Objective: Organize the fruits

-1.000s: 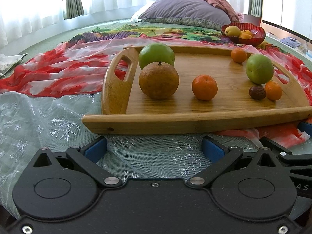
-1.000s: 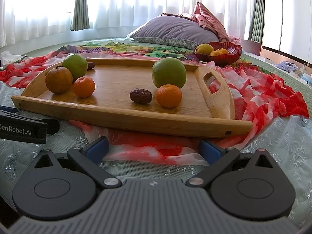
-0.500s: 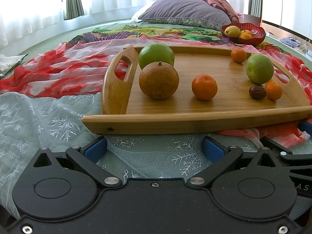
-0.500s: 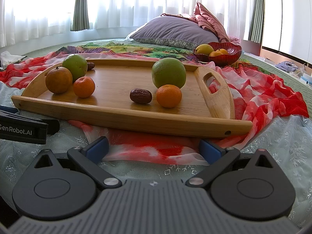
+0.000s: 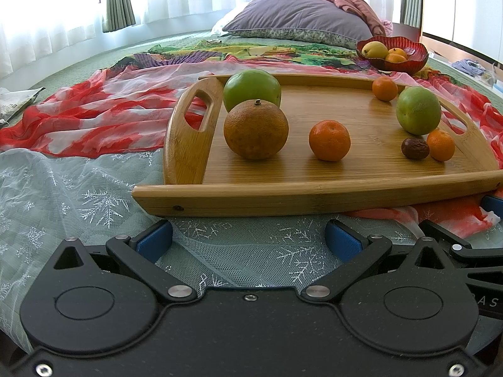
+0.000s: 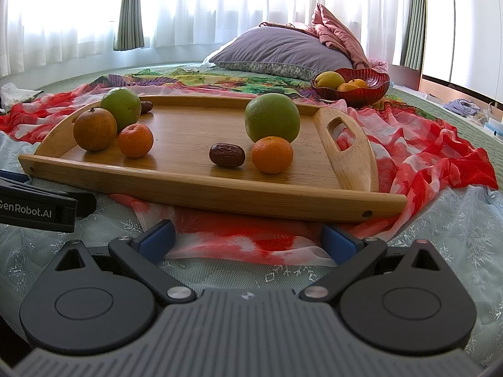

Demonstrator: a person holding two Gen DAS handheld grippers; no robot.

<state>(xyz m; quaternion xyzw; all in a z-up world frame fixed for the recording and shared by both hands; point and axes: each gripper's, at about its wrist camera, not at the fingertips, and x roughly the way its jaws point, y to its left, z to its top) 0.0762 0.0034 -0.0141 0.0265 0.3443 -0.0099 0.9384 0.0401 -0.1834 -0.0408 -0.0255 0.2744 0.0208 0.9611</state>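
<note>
Basically nothing has moved since a second ago: my left gripper [image 5: 248, 238] and right gripper [image 6: 246, 240] stay spread wide, empty, before the wooden tray [image 6: 201, 185] holding the fruits [image 5: 256, 129].

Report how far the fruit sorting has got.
Done: the red bowl already holds a yellow fruit and small oranges. In hand: nothing; the left gripper and right gripper are both open in front of the wooden tray. Left: both green fruits, the oranges and the dates on the tray.
</note>
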